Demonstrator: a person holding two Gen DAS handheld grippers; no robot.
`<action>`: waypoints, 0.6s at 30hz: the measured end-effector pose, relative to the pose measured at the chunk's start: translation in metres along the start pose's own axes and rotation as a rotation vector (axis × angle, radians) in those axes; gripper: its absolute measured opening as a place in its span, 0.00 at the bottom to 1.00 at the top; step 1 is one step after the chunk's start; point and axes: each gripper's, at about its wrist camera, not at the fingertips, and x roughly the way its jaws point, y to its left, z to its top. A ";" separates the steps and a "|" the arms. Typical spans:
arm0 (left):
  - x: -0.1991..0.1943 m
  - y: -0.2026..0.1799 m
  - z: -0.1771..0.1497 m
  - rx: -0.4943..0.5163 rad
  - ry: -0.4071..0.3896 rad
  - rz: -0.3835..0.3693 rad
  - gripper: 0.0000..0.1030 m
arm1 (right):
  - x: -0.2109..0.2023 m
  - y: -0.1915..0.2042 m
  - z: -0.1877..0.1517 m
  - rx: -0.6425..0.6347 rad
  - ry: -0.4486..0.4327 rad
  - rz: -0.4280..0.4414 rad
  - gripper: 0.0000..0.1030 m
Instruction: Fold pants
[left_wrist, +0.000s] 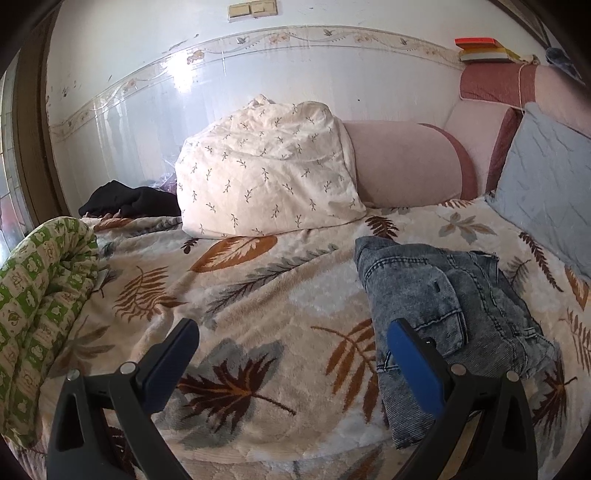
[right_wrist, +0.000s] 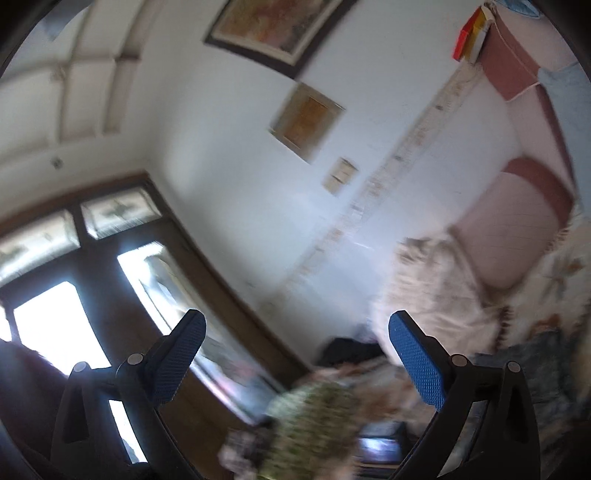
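Note:
Blue acid-wash denim pants (left_wrist: 439, 314) lie crumpled on the leaf-print blanket (left_wrist: 258, 295), on the right side of the left wrist view. My left gripper (left_wrist: 291, 328) hovers open just above the blanket, its right finger over the left edge of the pants, nothing held between the pads. In the right wrist view the picture is blurred and tilted up toward the wall and door. My right gripper (right_wrist: 297, 319) is open in mid-air with nothing in it. A dark blue-grey patch (right_wrist: 543, 365) at the lower right may be the pants.
A cream leaf-print pillow (left_wrist: 266, 170) and pink bolster (left_wrist: 406, 162) lie at the back by the wall. A green patterned quilt (left_wrist: 40, 302) is rolled at the left, black clothes (left_wrist: 129, 199) behind it, a blue cushion (left_wrist: 546, 184) at the right. A dark door (right_wrist: 110, 295) shows left.

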 end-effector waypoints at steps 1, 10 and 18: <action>-0.001 0.001 0.000 -0.003 -0.002 -0.001 1.00 | 0.008 -0.011 -0.005 -0.005 0.031 -0.062 0.98; -0.001 0.001 0.001 -0.011 -0.006 0.000 1.00 | 0.058 -0.156 -0.084 -0.097 0.336 -0.676 0.98; 0.005 -0.004 -0.003 0.009 0.016 0.010 1.00 | 0.064 -0.234 -0.101 -0.002 0.445 -0.806 0.98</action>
